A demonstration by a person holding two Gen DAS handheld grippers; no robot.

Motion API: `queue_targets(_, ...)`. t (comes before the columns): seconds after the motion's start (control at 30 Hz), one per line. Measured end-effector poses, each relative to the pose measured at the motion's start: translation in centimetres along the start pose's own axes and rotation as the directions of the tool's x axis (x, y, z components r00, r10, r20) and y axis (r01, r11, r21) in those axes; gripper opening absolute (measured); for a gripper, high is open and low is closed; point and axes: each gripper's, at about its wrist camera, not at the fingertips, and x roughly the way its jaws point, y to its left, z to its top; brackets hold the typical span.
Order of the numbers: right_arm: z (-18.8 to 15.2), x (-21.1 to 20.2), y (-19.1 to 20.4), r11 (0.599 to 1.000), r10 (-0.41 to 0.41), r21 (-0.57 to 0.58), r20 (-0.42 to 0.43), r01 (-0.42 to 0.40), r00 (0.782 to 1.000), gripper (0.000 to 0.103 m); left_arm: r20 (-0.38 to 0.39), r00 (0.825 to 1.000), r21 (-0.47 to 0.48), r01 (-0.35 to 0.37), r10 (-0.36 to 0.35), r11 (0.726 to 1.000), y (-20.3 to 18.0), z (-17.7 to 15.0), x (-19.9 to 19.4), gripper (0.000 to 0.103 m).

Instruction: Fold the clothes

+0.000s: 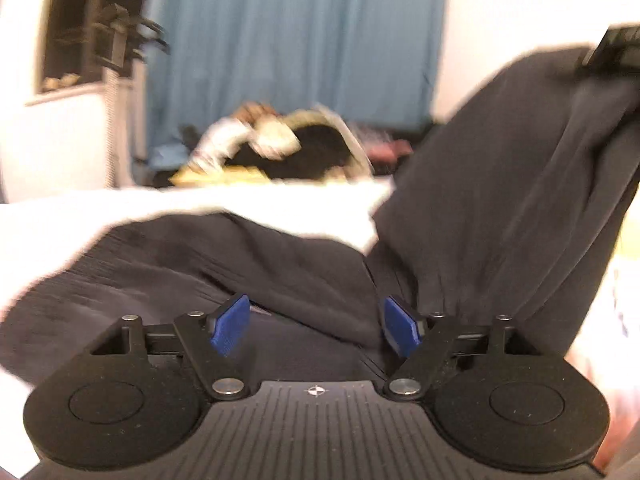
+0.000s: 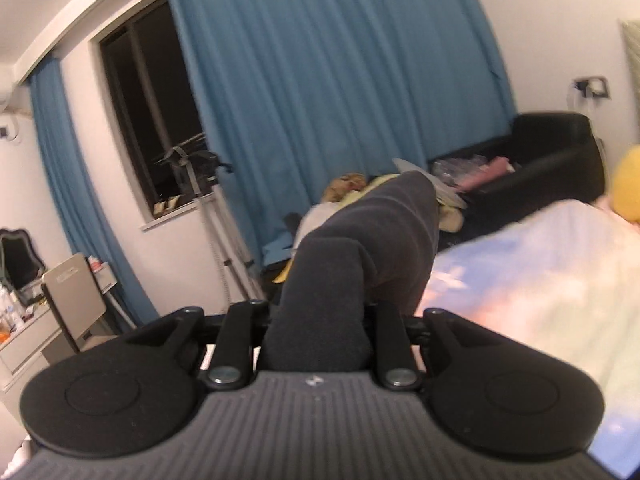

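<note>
While a dark grey garment (image 1: 248,272) was spread over the pale bed (image 1: 280,200), the left gripper (image 1: 316,326) was held just above it with its blue-padded fingers (image 1: 230,326) set wide apart and nothing clamped between them. Cloth lay directly under and ahead of that gripper, and one part of it was drawn up and away to the gripper's right, where it was pulled taut toward a black device at the upper right edge of the left wrist view, presumably the other gripper (image 1: 618,50).

From the right wrist view, the right gripper (image 2: 318,332) was seen drawn in on a thick fold of the same garment (image 2: 360,240), which bulged up between the two black finger arms and hid the fingertips. Fabric was bunched ahead of this gripper, and the bed (image 2: 540,280) stretched off to its right.

Beyond both grippers, a blue curtain (image 2: 320,80) was hung across the far wall, a dark window (image 2: 152,104) was set to its left, and a black sofa (image 2: 560,152) strewn with loose items was placed to its right.
</note>
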Motion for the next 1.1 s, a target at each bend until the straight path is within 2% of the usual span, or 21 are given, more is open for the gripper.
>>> queue_targets(0.1, -0.3, 2.5, 4.7, 0.998, 0.032, -0.053, -0.001, -0.032, 0.999, 0.024, 0.076, 0.994, -0.072, -0.070, 0.076, 0.995, 3.4, 1.5, -4.2, 0.079)
queue_targets(0.2, -0.7, 5.1, 9.3, 0.992, 0.064, -0.106, -0.005, -0.064, 0.998, 0.024, 0.178, 0.969, -0.206, -0.133, 0.171, 0.969, 6.8, 2.7, -8.1, 0.089)
queue_targets(0.27, -2.4, 7.7, 12.8, 0.987, 0.083, -0.136, -0.040, -0.088, 0.996, 0.024, 0.220, 0.952, -0.277, -0.149, 0.213, 0.949, 8.8, 3.6, -9.5, 0.089)
queue_targets(0.4, -7.2, 12.7, 19.2, 0.965, 0.121, -0.217, -0.126, -0.147, 0.985, 0.024, 0.256, 0.917, -0.402, -0.185, 0.304, 0.897, 13.1, 4.1, -10.9, 0.089)
queue_targets(0.53, -14.1, 17.5, 24.4, 0.923, 0.126, -0.326, -0.246, -0.205, 0.961, 0.024, 0.246, 0.896, -0.479, -0.220, 0.370, 0.850, 16.8, 3.4, -10.4, 0.089)
queue_targets(0.57, -14.4, 17.6, 24.4, 0.920, 0.144, -0.321, -0.254, -0.224, 0.956, 0.025, 0.234, 0.893, -0.491, -0.234, 0.386, 0.839, 17.6, 3.0, -9.9, 0.089)
queue_targets(0.67, -15.3, 18.1, 24.5, 0.909, 0.198, -0.307, -0.277, -0.282, 0.940, 0.030, 0.187, 0.902, -0.508, -0.251, 0.390, 0.824, 19.8, 2.3, -9.7, 0.089)
queue_targets(0.73, -15.8, 18.3, 24.6, 0.900, 0.233, -0.296, -0.292, -0.320, 0.928, 0.034, 0.180, 0.907, -0.510, -0.245, 0.380, 0.825, 20.5, 1.7, -9.9, 0.089)
queue_targets(0.8, -16.4, 18.6, 24.7, 0.890, 0.268, -0.285, -0.307, -0.357, 0.913, 0.044, 0.167, 0.918, -0.520, -0.229, 0.360, 0.823, 20.9, 1.3, -9.4, 0.089)
queue_targets(0.87, -16.9, 18.9, 24.7, 0.878, 0.302, -0.273, -0.321, -0.394, 0.897, 0.058, 0.155, 0.931, -0.532, -0.204, 0.332, 0.822, 21.2, 1.0, -9.5, 0.089)
queue_targets(0.93, -17.4, 19.1, 24.8, 0.863, 0.340, -0.261, -0.336, -0.433, 0.879, 0.061, 0.167, 0.930, -0.515, -0.200, 0.327, 0.833, 21.5, 1.1, -9.9, 0.089)
queue_targets(1.07, -15.0, 14.6, 23.6, 0.747, 0.510, -0.235, -0.399, -0.622, 0.762, 0.072, 0.185, 0.921, -0.491, -0.216, 0.343, 0.844, 20.7, 1.0, -10.3, 0.089)
queue_targets(1.1, -14.5, 13.1, 23.2, 0.720, 0.526, -0.262, -0.399, -0.643, 0.751, 0.075, 0.189, 0.921, -0.496, -0.209, 0.340, 0.843, 20.5, 1.0, -10.4, 0.089)
